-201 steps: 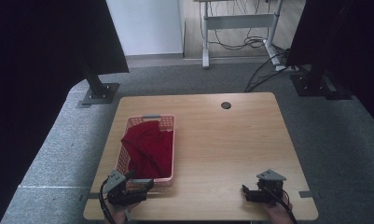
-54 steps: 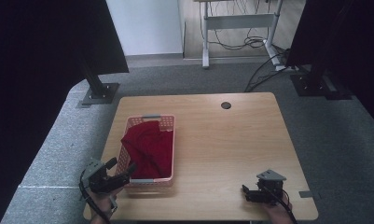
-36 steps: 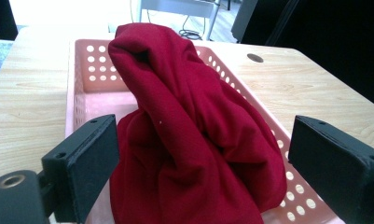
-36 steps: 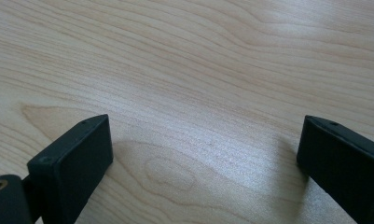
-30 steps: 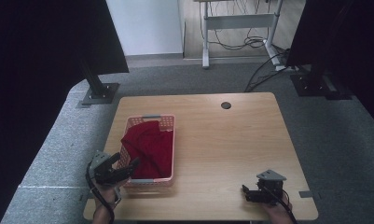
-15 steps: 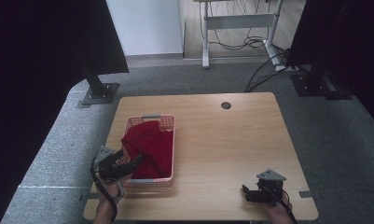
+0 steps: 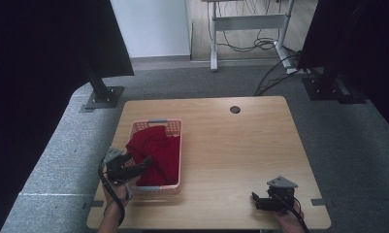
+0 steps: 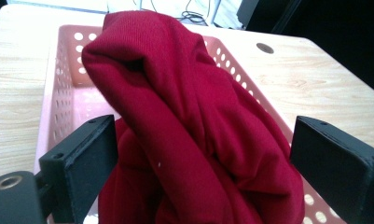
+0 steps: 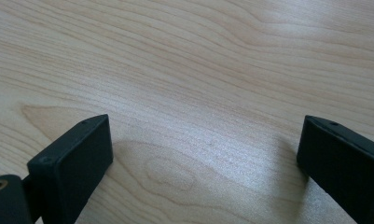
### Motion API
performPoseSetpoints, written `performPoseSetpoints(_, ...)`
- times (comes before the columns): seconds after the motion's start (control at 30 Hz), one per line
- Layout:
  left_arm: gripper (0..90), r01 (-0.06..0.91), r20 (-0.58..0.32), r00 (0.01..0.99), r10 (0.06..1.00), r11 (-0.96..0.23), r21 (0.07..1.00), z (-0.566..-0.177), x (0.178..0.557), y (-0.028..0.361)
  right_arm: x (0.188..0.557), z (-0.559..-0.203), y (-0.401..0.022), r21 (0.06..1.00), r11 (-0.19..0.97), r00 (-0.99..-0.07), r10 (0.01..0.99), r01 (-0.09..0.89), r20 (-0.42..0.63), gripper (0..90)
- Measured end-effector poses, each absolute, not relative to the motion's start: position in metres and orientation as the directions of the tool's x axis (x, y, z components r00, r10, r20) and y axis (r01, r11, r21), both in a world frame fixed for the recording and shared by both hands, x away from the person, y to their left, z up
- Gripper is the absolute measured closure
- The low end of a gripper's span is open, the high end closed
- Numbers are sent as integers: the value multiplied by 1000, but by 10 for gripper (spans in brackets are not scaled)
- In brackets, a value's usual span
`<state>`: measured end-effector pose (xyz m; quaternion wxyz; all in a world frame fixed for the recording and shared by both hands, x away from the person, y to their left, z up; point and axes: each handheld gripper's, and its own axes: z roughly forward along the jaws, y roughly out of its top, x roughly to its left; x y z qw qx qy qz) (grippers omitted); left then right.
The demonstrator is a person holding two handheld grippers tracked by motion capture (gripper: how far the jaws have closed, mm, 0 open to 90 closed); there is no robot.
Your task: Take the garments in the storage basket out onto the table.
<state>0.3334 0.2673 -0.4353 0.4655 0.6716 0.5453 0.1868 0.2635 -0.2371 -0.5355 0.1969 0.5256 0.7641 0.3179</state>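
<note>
In the high view, a pink perforated basket is seen on the left half of a light wooden table, with a crumpled red garment heaped inside it and rising above the rim. The left gripper is held at the basket's near left corner, its jaws pointed into the cloth, while the right gripper is rested near the table's front right edge, well apart from the basket. A dark round grommet is set near the far edge of the table. In the left gripper view, the red garment is seen bulging between the two black jaws, which are spread wide on either side of the heap and have not been brought together on it; the basket wall is visible just behind the left-hand jaw. In the right gripper view, bare wood grain is seen between jaws that are likewise spread wide, with nothing held. Several risks can be judged from here. If the jaws are brought together too low or too far to one side, the basket wall could be pinched along with the cloth, and the light basket could be dragged or tipped when the garment is lifted. If merely a loose outer fold is caught, the fabric could slip free or trail over the rim.
</note>
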Motion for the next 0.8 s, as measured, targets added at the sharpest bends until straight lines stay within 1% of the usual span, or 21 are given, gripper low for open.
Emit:
performPoseSetpoints(0.5,78,572,-256,325,910,26,820,-435,348,263,264,-535,-237,693,245,-370,928,678,33,32)
performPoseSetpoints(0.8,81,587,-277,315,908,43,809,-437,357,261,264,-535,-237,693,246,-370,928,678,33,32)
